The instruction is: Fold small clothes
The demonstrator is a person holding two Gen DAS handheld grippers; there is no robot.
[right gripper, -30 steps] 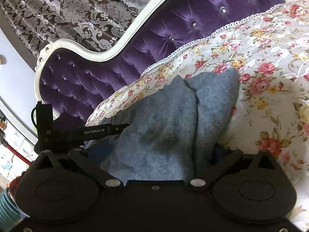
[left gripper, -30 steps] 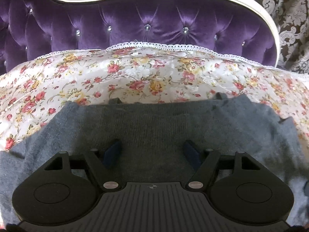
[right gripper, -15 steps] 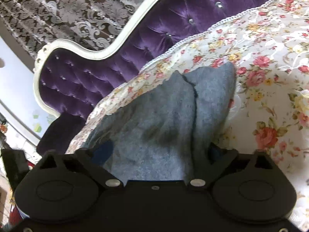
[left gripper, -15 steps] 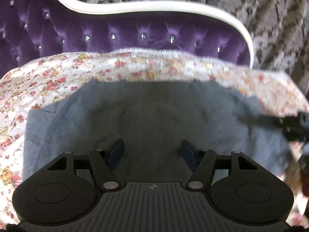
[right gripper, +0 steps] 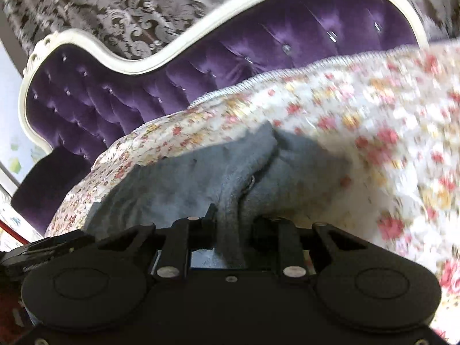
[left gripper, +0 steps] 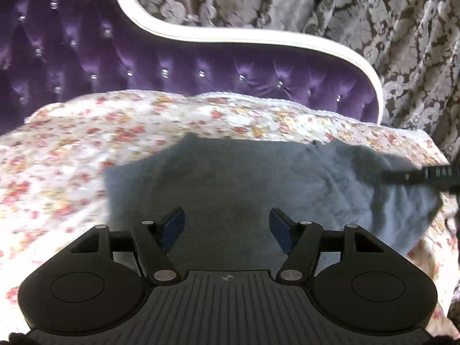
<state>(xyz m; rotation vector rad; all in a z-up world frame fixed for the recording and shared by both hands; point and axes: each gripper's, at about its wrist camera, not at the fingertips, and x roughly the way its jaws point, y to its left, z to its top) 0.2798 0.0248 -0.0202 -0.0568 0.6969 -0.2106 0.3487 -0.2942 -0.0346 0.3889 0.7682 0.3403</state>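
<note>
The soft grey knitted garment point(left gripper: 230, 178) lies spread on the floral-printed quilted bedspread point(left gripper: 72, 149), reaching toward its lace-trimmed far edge below the tufted purple velvet headboard point(left gripper: 201, 69); the black right gripper point(right gripper: 231, 224) has just been closing and now pinches a bunched ridge of the knit at the garment's right side, the cloth squeezed between its pads; the black left gripper point(left gripper: 227, 227) hovers over the middle of the garment with jaws apart and nothing between them. To fold well, I judge the right should carry its fold across low and level, keeping the edge taut; the left could press the centre as an anchor, lest the whole knit drag over the slippery bedspread.
</note>
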